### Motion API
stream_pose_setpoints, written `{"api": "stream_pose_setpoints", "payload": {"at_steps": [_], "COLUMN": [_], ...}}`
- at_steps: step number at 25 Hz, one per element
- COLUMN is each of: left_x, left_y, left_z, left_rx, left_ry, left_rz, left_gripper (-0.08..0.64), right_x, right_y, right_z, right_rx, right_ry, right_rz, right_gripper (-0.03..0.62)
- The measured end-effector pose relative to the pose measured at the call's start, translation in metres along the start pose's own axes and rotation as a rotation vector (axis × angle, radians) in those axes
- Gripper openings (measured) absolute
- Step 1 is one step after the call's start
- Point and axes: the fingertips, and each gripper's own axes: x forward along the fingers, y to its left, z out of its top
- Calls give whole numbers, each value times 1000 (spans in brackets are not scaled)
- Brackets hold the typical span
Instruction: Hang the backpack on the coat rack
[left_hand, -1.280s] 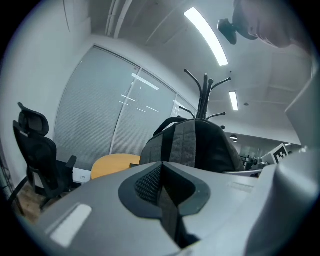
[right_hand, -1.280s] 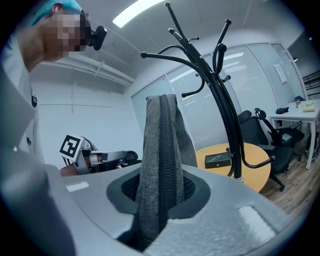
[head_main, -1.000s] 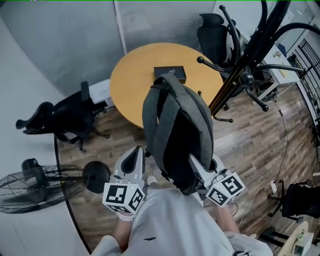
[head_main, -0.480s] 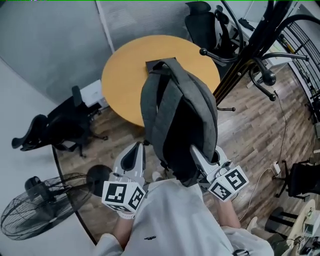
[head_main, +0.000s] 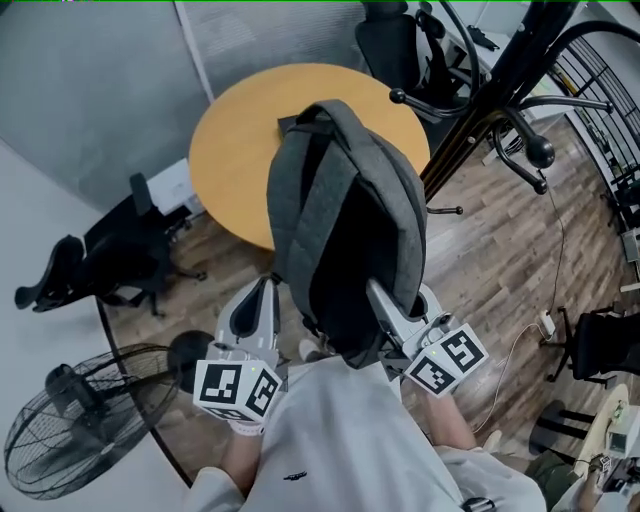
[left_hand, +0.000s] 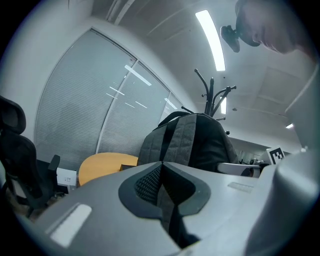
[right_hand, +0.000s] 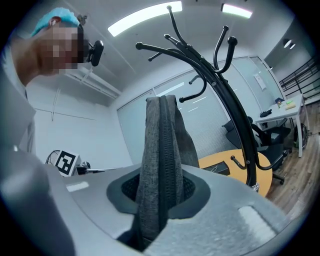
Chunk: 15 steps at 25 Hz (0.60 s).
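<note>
A grey backpack (head_main: 345, 230) with a black back panel stands upright in the air in front of me. In the right gripper view, my right gripper (right_hand: 159, 185) is shut on a grey zippered fold of the backpack (right_hand: 160, 145). It grips the bag's lower right in the head view (head_main: 392, 312). My left gripper (head_main: 262, 300) sits at the bag's lower left. In the left gripper view, that gripper (left_hand: 161, 170) has its jaws together and nothing shows between them. The black coat rack (head_main: 480, 110) stands at the upper right, its hooks (right_hand: 220, 90) just beyond the bag.
A round yellow table (head_main: 230, 150) with a small black box (head_main: 288, 125) lies behind the backpack. A black office chair (head_main: 110, 260) and a floor fan (head_main: 70, 430) stand at the left. More chairs and cables are at the right on the wooden floor (head_main: 500, 260).
Both grippers and the backpack have shifted a little forward, over the table's near edge, and the coat rack's hooks now sit closer to the bag.
</note>
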Motion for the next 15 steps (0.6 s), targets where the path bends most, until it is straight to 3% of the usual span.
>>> {"api": "stream_pose_setpoints", "payload": {"at_steps": [15], "left_x": [5], "left_y": [-11], "left_z": [2], "left_rx": [-4], "left_ry": [12], "left_rz": [-25], "left_gripper": [17], "right_x": [-8], "right_y": [-15], "right_z": [24], "right_rx": [78], "right_ry": [-78], "right_rz": [-59], "right_gripper": [83]}}
